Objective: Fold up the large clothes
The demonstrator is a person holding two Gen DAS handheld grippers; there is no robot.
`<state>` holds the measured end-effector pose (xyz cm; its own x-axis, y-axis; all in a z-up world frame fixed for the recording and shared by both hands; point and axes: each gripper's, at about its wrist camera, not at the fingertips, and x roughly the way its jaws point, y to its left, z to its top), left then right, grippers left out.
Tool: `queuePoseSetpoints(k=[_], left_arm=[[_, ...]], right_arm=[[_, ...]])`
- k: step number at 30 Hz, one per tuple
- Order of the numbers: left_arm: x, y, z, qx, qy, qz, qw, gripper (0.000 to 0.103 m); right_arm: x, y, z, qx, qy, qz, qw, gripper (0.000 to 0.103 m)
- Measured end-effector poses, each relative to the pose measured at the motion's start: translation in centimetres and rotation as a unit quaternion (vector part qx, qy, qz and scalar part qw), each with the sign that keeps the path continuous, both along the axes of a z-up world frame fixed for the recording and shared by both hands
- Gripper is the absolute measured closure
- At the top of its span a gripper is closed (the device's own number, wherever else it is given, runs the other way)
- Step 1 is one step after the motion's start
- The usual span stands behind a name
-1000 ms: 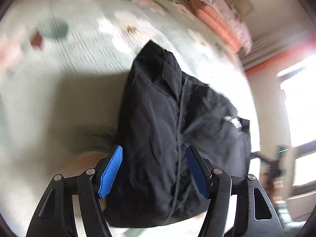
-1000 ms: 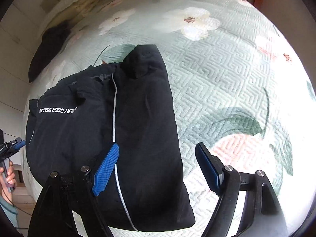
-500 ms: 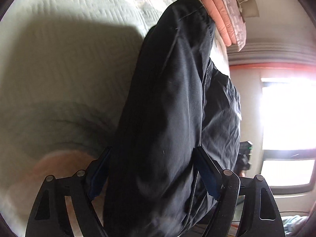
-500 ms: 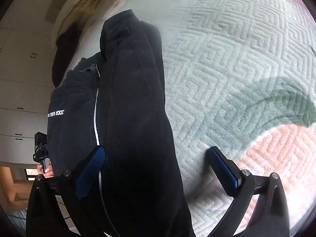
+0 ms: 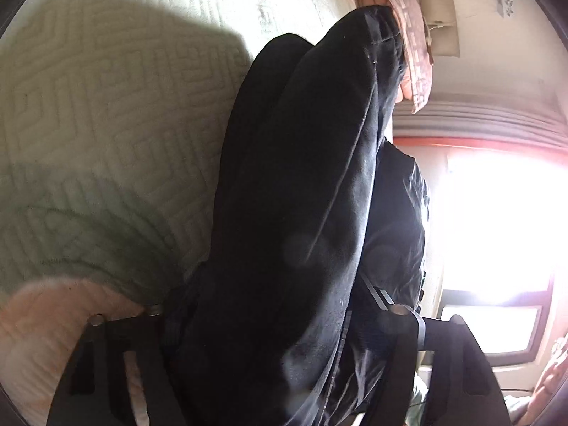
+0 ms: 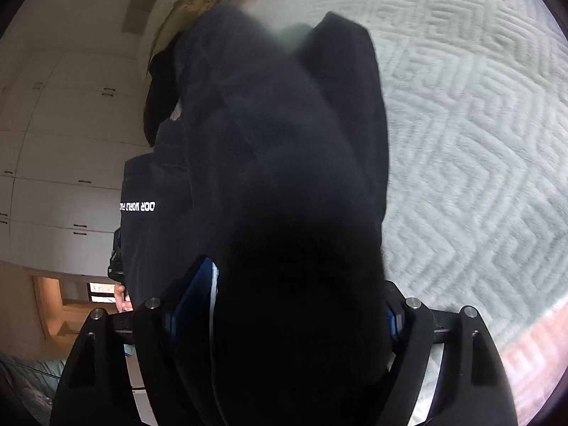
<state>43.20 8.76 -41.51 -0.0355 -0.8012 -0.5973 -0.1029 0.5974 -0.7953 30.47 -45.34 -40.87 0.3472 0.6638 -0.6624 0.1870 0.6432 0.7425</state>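
A pale green quilted bed (image 5: 106,113) carries the folded black jacket (image 5: 301,195), its long axis running away from both tools. Left tool (image 5: 269,323) and right tool (image 6: 301,305) each straddle its near edge, jaws closing around the cloth

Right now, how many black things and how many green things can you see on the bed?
Black: 2, the jacket and another dark garment behind it.
Green: 1, the quilted bedspread.
Total: 3.
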Motion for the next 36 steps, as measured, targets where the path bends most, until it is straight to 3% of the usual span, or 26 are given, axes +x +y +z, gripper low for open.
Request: queuePoseSetpoints(k=[1,3,4,8,13,17,21,25,28,31,36], left_arm=[[-0.3,-0.1,0.4,0.001,-0.008,0.0,1.0,0.049],[-1.1,-0.2,1.7,-0.003,-0.029,0.003,0.9996,0.056],[-1.6,-0.3,2.4,-0.01,-0.037,0.008,0.9993,0.059],[-3.1,-0.7,5.5,-0.044,-0.072,0.018,0.9963,0.064],[-4.7,-0.5,10.9,-0.078,-0.123,0.02,0.9892,0.065],[-5.5,2.6,15.2,-0.102,-0.156,0.026,0.9822,0.065],[-6.1,7.9,19.6,-0.114,-0.187,0.022,0.9756,0.065],[-5.3,14.7,22.4,-0.111,-0.191,0.011,0.9753,0.065],[-4.6,19.4,22.6,-0.103,-0.183,0.003,0.9778,0.065],[-4.9,23.1,20.2,-0.093,-0.16,0.003,0.9828,0.065],[-5.0,27.2,9.7,-0.057,-0.093,0.008,0.994,0.064]], right_arm=[[0.0,0.1,0.2,0.004,-0.004,-0.001,1.0,0.026],[-0.3,-0.5,0.9,0.026,-0.015,-0.01,1.0,0.042],[-0.5,-0.7,1.4,0.032,-0.021,-0.012,0.999,0.046],[-1.2,0.3,4.2,0.029,-0.049,-0.002,0.998,0.054],[-1.3,3.8,9.6,0.015,-0.092,0.021,0.995,0.055],[-1.6,7.4,14.1,0.012,-0.122,0.024,0.992,0.055],[-2.5,12.7,19.3,-0.005,-0.151,0.022,0.988,0.055],[-4.1,18.7,22.2,-0.024,-0.153,0.017,0.988,0.055],[-5.1,23.1,21.6,-0.022,-0.137,0.01,0.99,0.055],[-5.7,27.9,18.7,-0.024,-0.109,0.003,0.994,0.055],[-5.8,33.6,9.1,-0.058,-0.029,0.003,0.998,0.055]])
